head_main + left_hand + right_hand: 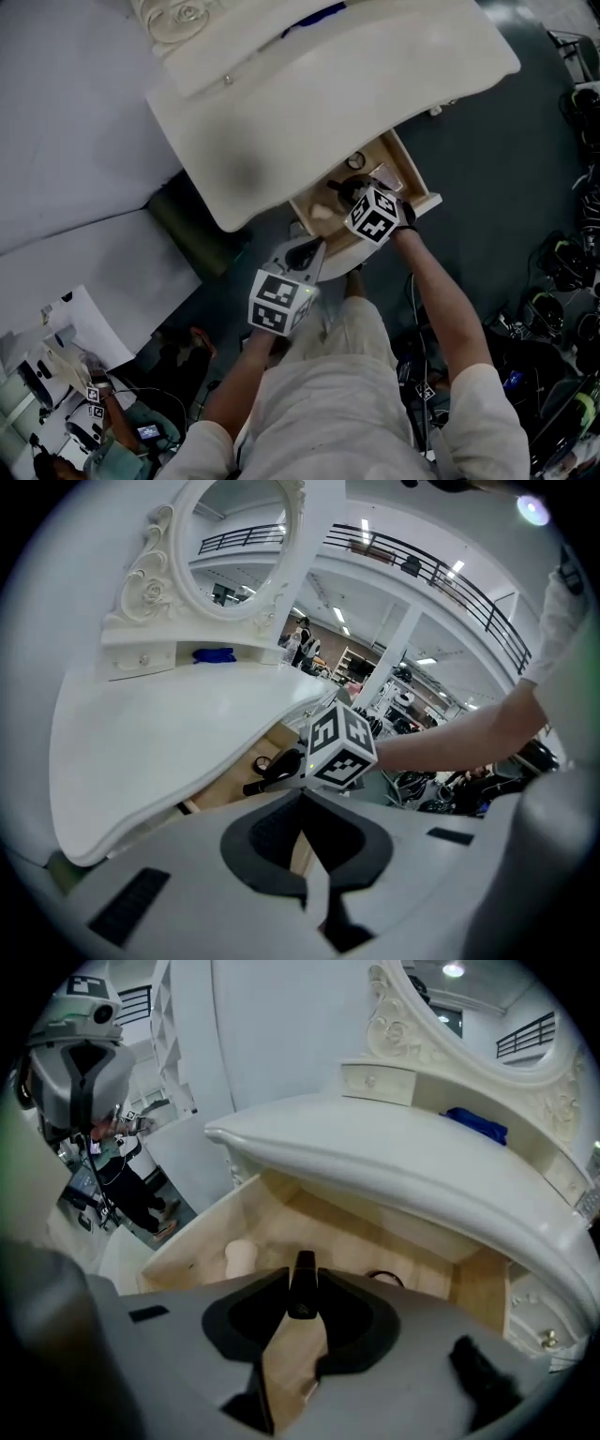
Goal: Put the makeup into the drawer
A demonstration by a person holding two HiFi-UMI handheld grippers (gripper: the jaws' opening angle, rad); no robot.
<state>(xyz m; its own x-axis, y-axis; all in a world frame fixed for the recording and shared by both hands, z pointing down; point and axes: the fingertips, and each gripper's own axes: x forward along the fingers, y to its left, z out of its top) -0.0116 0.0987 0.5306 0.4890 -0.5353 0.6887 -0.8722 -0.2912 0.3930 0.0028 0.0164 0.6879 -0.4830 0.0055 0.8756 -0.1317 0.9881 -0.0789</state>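
A slim black makeup tube (302,1286) stands upright between the pads of my right gripper (302,1305), which is shut on it. In the head view that gripper (342,192) hangs over the open wooden drawer (427,200) of the white dressing table (309,103). Inside the drawer (187,1241) lie a cream-coloured item (240,1256) and a small round dark-rimmed one (382,1279). My left gripper (306,251) is shut with nothing in it, just in front of the drawer's front edge. In the left gripper view its jaws (302,841) meet, and the right gripper's marker cube (339,747) shows beyond them.
A mirror (239,546) in an ornate white frame tops the table, with a blue thing (478,1124) on its small shelf. A dark green block (192,225) stands under the table's left side. Cables and gear (562,272) crowd the floor at right; a person (108,431) is at lower left.
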